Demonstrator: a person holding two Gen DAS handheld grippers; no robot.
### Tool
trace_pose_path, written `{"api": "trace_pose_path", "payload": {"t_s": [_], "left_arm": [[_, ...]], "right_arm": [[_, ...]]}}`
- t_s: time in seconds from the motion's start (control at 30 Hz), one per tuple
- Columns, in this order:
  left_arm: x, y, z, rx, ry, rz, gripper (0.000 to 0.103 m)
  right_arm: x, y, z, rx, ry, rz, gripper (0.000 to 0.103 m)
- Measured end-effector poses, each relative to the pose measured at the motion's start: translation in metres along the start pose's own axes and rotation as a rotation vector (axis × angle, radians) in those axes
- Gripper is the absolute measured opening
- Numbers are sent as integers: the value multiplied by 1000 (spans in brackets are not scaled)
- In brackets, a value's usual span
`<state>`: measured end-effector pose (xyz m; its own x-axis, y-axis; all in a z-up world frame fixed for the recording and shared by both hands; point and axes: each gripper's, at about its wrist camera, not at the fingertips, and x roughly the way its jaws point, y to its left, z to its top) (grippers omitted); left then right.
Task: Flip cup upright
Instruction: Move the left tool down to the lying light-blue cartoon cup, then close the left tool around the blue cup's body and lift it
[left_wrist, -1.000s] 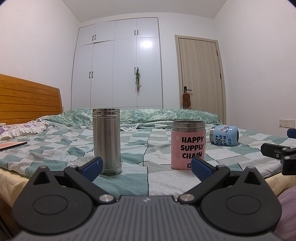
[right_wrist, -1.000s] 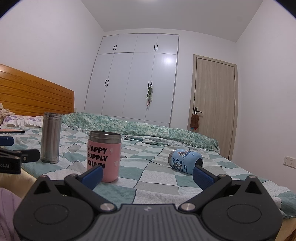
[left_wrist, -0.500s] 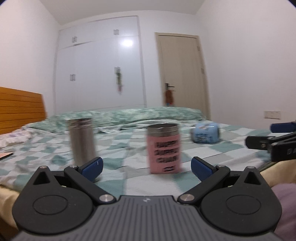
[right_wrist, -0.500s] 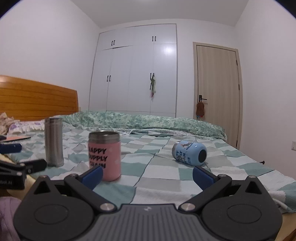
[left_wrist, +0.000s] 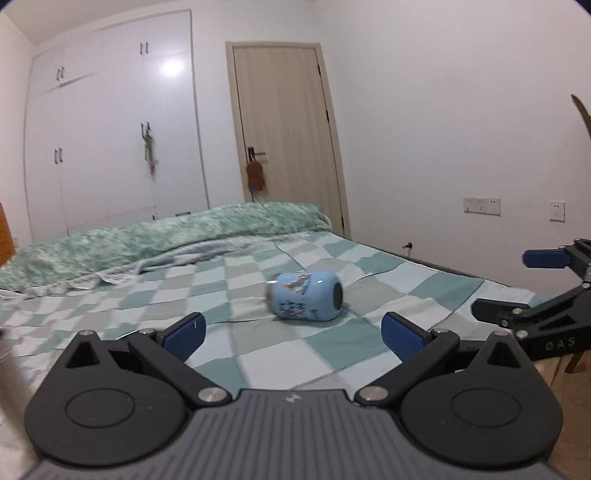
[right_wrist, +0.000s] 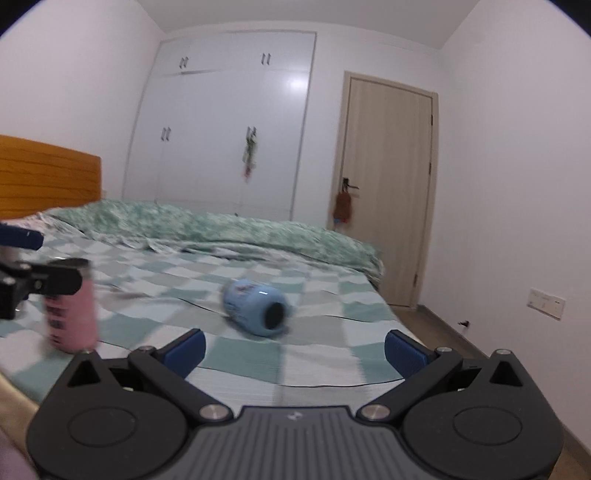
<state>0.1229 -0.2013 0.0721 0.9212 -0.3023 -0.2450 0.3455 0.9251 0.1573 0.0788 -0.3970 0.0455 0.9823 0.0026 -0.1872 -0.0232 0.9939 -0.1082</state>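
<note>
A light blue cup (left_wrist: 306, 295) lies on its side on the checkered bedspread (left_wrist: 229, 288), its dark end facing right. It also shows in the right wrist view (right_wrist: 256, 308), lying with that end toward the camera. My left gripper (left_wrist: 291, 332) is open and empty, a short way in front of the cup. My right gripper (right_wrist: 293, 349) is open and empty, also short of the cup. The right gripper shows at the right edge of the left wrist view (left_wrist: 532, 288).
A pink cup (right_wrist: 70, 304) stands upright on the bed at the left, partly behind my left gripper's finger (right_wrist: 44, 282). A rolled green quilt (right_wrist: 221, 229) lies across the far side. A wooden headboard (right_wrist: 44, 173), white wardrobe (right_wrist: 229, 125) and door (right_wrist: 388, 184) stand behind.
Both grippers have swung right toward the blue cup, which now sits centred and nearer in both views. The steel and pink cups have left the left wrist view.
</note>
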Motion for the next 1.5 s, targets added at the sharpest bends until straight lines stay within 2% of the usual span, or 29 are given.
{"api": "trace_pose_path", "payload": {"t_s": [0.13, 0.27, 0.4, 0.67, 0.83, 0.93, 1.0, 1.07, 1.13, 1.3, 1.33, 1.4, 1.5], "left_arm": [[56, -15, 10, -25, 90, 19, 103], [117, -17, 19, -108, 201, 32, 103], [169, -10, 28, -173, 231, 39, 103], [257, 15, 27, -162, 314, 47, 103], [288, 29, 43, -123, 335, -71, 103], [303, 27, 53, -104, 349, -87, 103], [312, 28, 57, -160, 379, -80, 103], [321, 29, 59, -238, 419, -65, 103], [325, 23, 61, -271, 443, -31, 103], [339, 6, 57, -331, 525, 138, 103], [339, 5, 56, -336, 520, 159, 103], [338, 5, 52, -348, 506, 176, 103], [338, 13, 50, -363, 524, 161, 103]], "right_arm": [[30, -33, 3, -11, 52, -22, 103], [61, -56, 7, -14, 96, -41, 103], [93, -73, 13, -9, 113, -35, 103], [160, -88, 27, -21, 148, 3, 103], [195, -92, 28, -27, 175, 25, 103], [208, -92, 27, -32, 194, 27, 103], [216, -92, 26, -27, 212, 30, 103], [220, -92, 24, -25, 225, 25, 103], [220, -93, 23, -20, 227, 18, 103], [222, -95, 23, -4, 234, -9, 103], [222, -96, 23, 2, 235, -11, 103], [223, -98, 23, 17, 240, -17, 103], [225, -101, 22, 37, 252, -17, 103]]}}
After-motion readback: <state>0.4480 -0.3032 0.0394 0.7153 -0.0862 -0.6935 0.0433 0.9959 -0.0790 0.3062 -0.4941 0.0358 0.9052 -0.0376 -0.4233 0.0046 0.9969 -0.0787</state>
